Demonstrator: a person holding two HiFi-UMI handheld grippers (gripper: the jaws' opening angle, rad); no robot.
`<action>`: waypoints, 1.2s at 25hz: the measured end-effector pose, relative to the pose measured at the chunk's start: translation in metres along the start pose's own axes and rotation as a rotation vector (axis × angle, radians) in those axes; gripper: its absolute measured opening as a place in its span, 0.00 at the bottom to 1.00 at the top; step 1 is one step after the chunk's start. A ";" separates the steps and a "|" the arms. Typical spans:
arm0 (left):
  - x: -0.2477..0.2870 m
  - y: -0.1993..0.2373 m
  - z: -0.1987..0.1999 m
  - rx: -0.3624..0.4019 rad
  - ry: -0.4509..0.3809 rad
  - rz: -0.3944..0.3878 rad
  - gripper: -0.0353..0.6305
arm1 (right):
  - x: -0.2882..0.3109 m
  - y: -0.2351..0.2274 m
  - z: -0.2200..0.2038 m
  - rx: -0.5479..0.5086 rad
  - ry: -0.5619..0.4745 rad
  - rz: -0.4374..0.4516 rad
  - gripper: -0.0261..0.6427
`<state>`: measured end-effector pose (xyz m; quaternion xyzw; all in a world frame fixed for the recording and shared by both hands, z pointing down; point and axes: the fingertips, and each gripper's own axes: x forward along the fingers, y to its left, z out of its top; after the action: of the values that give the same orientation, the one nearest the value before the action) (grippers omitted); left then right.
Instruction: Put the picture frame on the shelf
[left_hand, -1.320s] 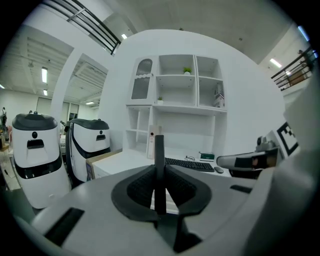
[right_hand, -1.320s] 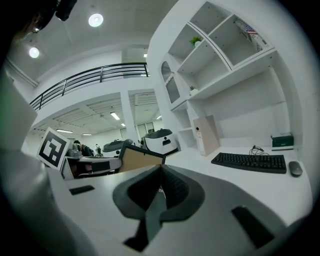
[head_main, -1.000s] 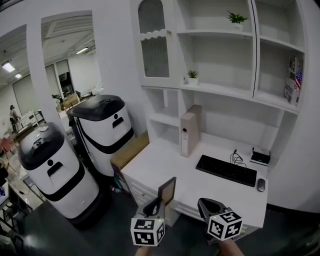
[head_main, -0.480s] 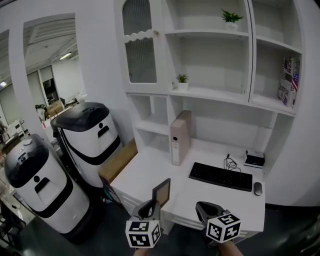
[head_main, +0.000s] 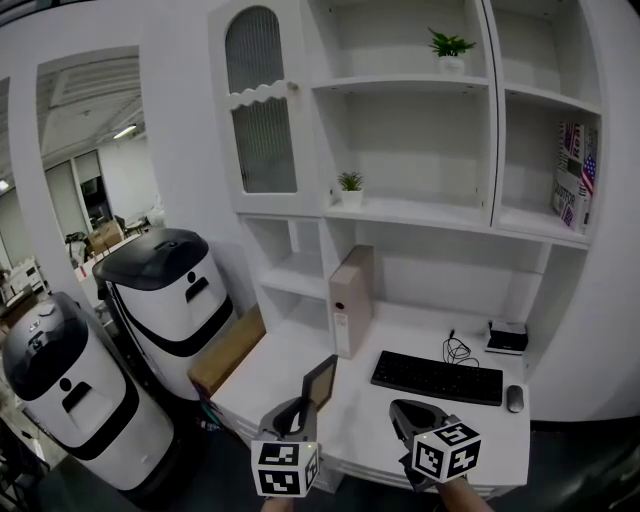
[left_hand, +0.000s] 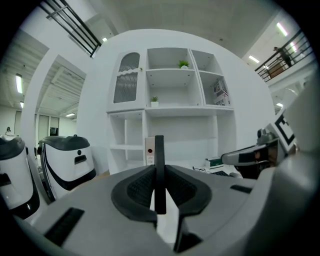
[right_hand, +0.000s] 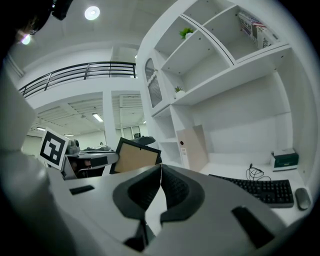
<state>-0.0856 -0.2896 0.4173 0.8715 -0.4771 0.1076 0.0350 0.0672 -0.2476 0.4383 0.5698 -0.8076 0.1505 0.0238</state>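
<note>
In the head view, the left gripper (head_main: 299, 410) holds the small dark-edged picture frame (head_main: 320, 380) with a tan board back upright, low in front of the white desk (head_main: 290, 350) and well short of the white built-in shelf (head_main: 405, 211) above it. The step in hand looks like the carry toward that shelf. To do it well, the frame should stay upright and rise clear of the tall beige box file (head_main: 349, 298) and the black keyboard (head_main: 436, 376). It should go in bottom edge first on a bare stretch of board, away from the small green potted plant (head_main: 350, 185). The right gripper (head_main: 404, 414) hangs beside the left one, apart from the frame.

In the left gripper view, the frame stands edge-on as a thin dark bar. Both ribbed pads press against it from either side, low on the frame. The jaws are narrow, closed to the frame's thickness, and the grip looks firm enough for a lift.

In the right gripper view, the two jaws meet with only a hairline seam between them and nothing inside. This gripper is empty and touches nothing. The frame's tan back shows off to its left, held in the other gripper.
</note>
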 end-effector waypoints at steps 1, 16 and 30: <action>0.005 0.000 0.006 0.014 -0.006 0.001 0.14 | 0.002 -0.004 0.005 -0.005 -0.006 -0.001 0.04; 0.053 -0.039 0.130 0.350 -0.184 -0.008 0.14 | 0.006 -0.054 0.088 -0.093 -0.110 -0.006 0.04; 0.086 -0.060 0.225 0.693 -0.347 -0.035 0.14 | 0.028 -0.063 0.152 -0.130 -0.205 -0.087 0.04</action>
<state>0.0444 -0.3642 0.2193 0.8450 -0.3963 0.1129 -0.3409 0.1360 -0.3337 0.3125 0.6139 -0.7884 0.0378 -0.0156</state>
